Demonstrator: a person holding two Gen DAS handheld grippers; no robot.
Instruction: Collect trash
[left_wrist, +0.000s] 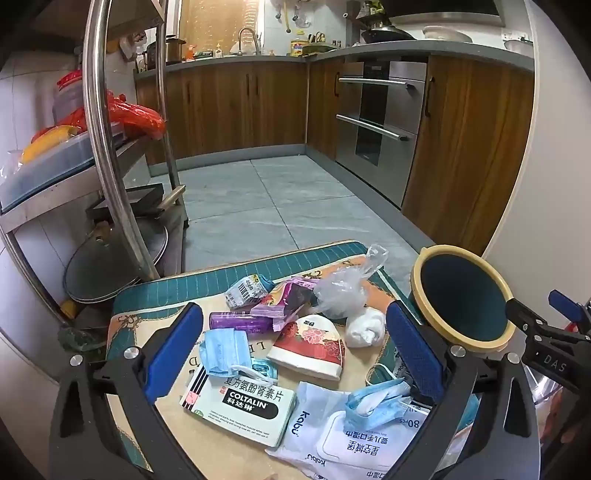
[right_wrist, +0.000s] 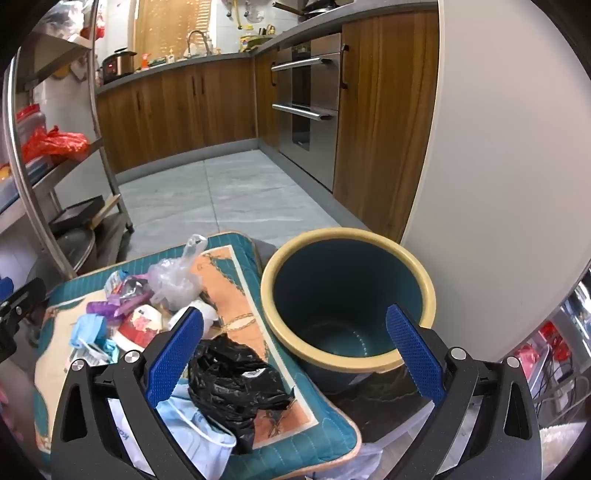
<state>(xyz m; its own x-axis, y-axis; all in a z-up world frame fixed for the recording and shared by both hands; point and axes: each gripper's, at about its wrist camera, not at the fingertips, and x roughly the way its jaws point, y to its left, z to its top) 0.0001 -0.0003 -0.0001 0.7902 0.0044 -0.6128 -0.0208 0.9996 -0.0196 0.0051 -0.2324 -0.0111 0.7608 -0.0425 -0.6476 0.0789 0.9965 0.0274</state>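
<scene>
Both tongs, left (left_wrist: 293, 345) and right (right_wrist: 295, 345), gape empty; the bin (right_wrist: 347, 295) stands upright, mouth up.

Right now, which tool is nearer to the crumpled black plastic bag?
The right tool. The black bag lies just inside its left finger. The left tool hangs open over the medicine box and masks instead.

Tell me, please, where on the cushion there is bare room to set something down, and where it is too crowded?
Free: the orange strip of the cushion between the clear plastic bag and the bin, above the black bag. Crowded: the cushion's left half, with masks, medicine box, purple tube and wipes pack.
</scene>
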